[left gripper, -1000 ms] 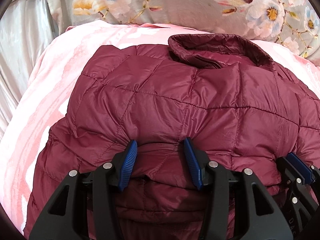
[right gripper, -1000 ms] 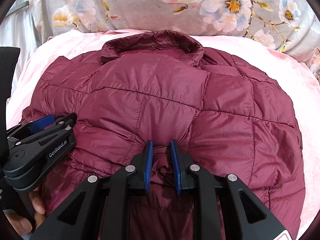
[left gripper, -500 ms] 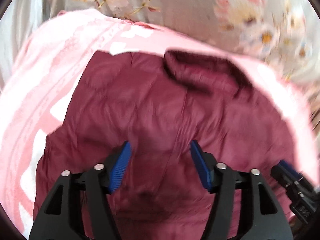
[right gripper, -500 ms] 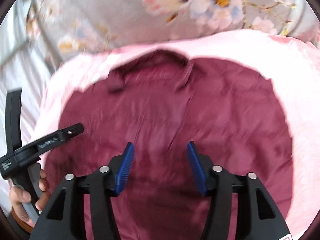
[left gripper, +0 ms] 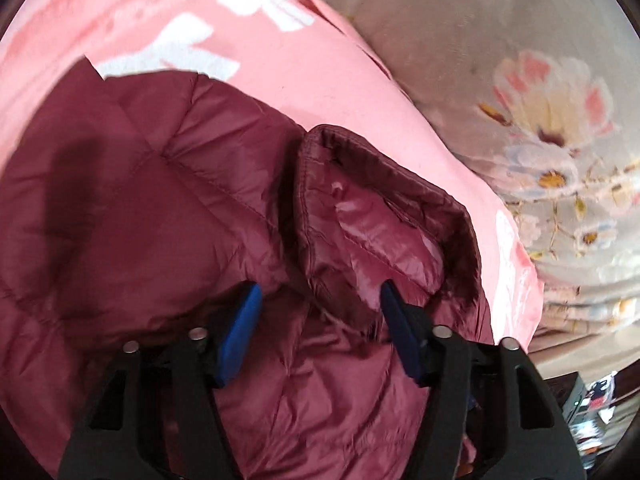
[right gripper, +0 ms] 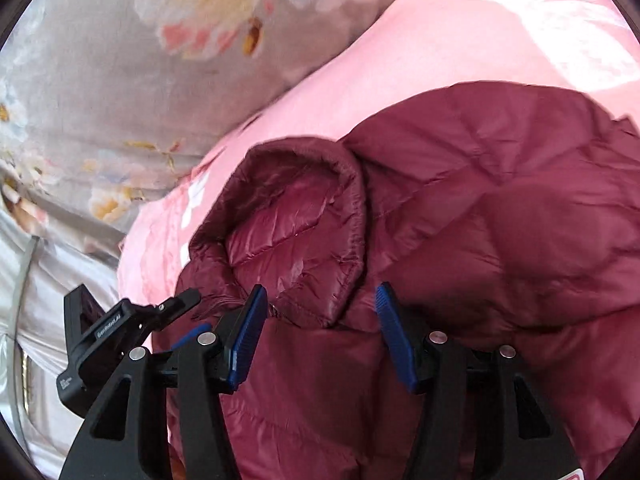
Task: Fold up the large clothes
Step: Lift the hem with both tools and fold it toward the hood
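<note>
A maroon quilted puffer jacket [left gripper: 140, 220] lies folded on a pink blanket [left gripper: 280, 60]. Its stand-up collar [left gripper: 384, 216] shows a shiny lining. My left gripper [left gripper: 320, 320] is open and empty, hovering just short of the collar. In the right wrist view the same jacket [right gripper: 500, 220] fills the frame, with the collar [right gripper: 296, 232] straight ahead. My right gripper [right gripper: 320, 320] is open and empty above the jacket near the collar. The left gripper also shows in the right wrist view [right gripper: 120, 336] at the lower left, beside the jacket's edge.
A grey floral bedspread [left gripper: 540, 100] lies beyond the pink blanket, and it shows in the right wrist view [right gripper: 120, 80] too. A pale silvery fabric [right gripper: 36, 320] is at the left edge. Cluttered items [left gripper: 592, 404] sit at the far lower right.
Both grippers let go of the jacket's folded edge and opened. Both moved forward over the jacket to the collar and tilted, the left one turning right, the right one turning left.
</note>
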### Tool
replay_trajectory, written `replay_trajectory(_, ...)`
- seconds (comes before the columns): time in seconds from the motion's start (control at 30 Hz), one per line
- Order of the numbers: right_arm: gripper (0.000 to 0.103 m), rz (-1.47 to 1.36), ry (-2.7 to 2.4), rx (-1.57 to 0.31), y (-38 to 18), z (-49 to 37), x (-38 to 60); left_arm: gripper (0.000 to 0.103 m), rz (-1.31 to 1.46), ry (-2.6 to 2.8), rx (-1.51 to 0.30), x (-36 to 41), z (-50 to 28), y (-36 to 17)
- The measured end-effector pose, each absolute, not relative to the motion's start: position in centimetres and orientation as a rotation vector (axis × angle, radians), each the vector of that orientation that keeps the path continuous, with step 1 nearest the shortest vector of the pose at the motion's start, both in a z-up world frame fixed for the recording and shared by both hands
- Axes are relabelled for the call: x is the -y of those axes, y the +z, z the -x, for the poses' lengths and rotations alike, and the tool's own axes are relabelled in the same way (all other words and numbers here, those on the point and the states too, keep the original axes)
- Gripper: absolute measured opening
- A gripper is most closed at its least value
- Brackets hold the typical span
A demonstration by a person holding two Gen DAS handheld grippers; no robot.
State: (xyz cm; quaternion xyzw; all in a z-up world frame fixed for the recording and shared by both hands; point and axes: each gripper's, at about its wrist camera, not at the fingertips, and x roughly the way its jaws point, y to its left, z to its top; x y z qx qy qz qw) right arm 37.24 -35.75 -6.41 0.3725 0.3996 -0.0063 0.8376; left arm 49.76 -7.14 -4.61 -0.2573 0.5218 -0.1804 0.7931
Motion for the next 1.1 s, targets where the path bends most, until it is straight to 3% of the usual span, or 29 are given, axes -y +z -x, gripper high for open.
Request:
replay_trajectory(0.03,0.046,-0.770,-0.004,-0.850,-6.4,-37.6,35.5,0.033,0.553,-0.388,-1.124,7.2,-49.9,-4.8)
replay_trajectory(0.07,0.023,-0.749,0.006,-0.853,-6.2,-38.0,35.1,0.023,0.545,-0.396,-1.131,7.4,-50.1,-4.9)
replay_trajectory(0.1,0.014,-0.726,0.007,-0.845,-5.7,-38.2,34.9,0.009,0.532,-0.407,-1.142,7.7,-50.2,-5.0)
replay_trajectory(0.27,0.009,-0.533,0.002,-0.706,-1.9,-35.7,33.5,0.008,0.412,-0.465,-1.022,7.7,-47.5,-1.8)
replay_trajectory(0.4,0.009,-0.318,-0.086,-0.749,-3.3,-34.9,31.6,0.008,0.267,-0.444,-0.963,8.2,-45.2,-1.6)
replay_trajectory(0.57,0.009,-0.283,-0.126,-0.825,-7.0,-35.6,31.2,0.008,0.221,-0.389,-0.986,8.8,-45.6,-5.2)
replay_trajectory(1.1,0.008,-0.280,-0.130,-0.818,-8.6,-35.7,31.2,0.010,0.129,-0.399,-0.871,9.5,-44.4,-6.3)
